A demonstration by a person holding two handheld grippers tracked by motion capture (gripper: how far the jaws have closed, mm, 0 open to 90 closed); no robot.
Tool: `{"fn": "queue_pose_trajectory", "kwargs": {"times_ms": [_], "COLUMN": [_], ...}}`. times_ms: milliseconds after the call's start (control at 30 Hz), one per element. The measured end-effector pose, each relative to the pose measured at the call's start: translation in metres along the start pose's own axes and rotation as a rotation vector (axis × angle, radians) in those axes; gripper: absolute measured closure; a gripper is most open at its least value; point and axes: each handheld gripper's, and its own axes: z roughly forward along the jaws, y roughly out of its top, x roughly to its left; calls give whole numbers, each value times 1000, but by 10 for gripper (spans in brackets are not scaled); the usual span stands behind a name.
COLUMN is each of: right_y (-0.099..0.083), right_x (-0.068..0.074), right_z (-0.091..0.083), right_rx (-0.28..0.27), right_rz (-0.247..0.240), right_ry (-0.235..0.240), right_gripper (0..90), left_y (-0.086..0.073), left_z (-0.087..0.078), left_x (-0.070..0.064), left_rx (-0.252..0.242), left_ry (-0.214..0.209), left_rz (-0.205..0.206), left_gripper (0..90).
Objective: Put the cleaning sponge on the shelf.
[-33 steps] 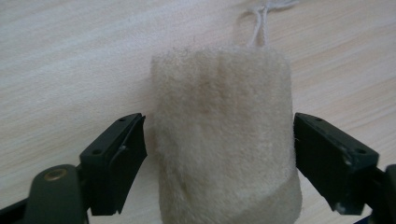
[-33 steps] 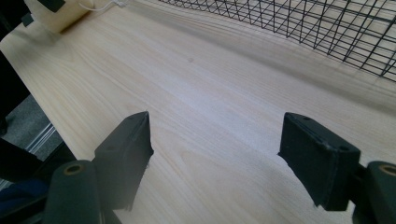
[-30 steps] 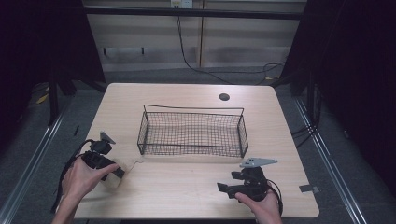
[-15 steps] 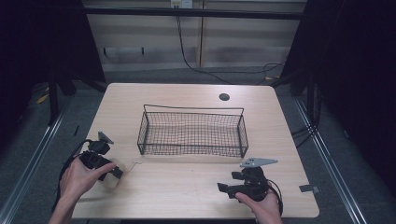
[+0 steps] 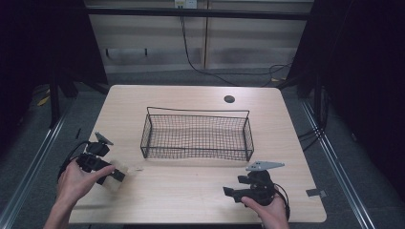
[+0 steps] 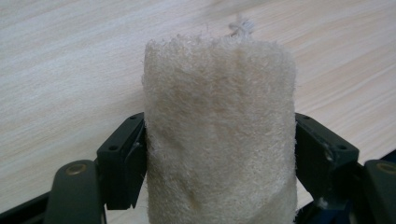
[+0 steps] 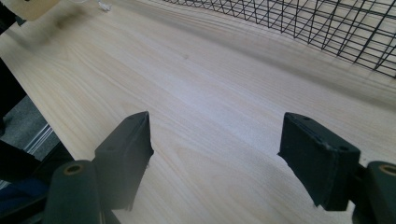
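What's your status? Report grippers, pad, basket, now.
Left gripper shut on fuzzy cream pad, low over table. Right gripper open, jaws holding nothing. Wire basket holds nothing, path to it clear.

I see light wooden table [image 5: 200, 191] on grey floor [image 5: 348, 157], pale panelled wall [image 5: 157, 45] behind, black cable [image 5: 191, 57] hanging, dark surroundings both sides.

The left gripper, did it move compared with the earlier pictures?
Yes. The left gripper, shut on the sponge, has moved a little further from the wire basket, toward the table's near left edge.
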Motion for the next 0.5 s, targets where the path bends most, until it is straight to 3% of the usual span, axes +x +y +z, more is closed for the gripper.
{"fn": "queue_pose_trajectory", "kwargs": {"times_ms": [233,500], "right_y": [0,0], "right_x": [0,0], "right_z": [0,-1], "right_rx": [-2,-2], "right_rz": [0,-2], "right_ry": [2,-4], "right_gripper": [249,249], "left_y": [-1,-2], "left_z": [-9,-19], "left_x": [-6,-13], "left_rx": [-26,-42], "left_ry": [-3,-11], "left_rz": [8,46], "left_gripper": [266,267]}}
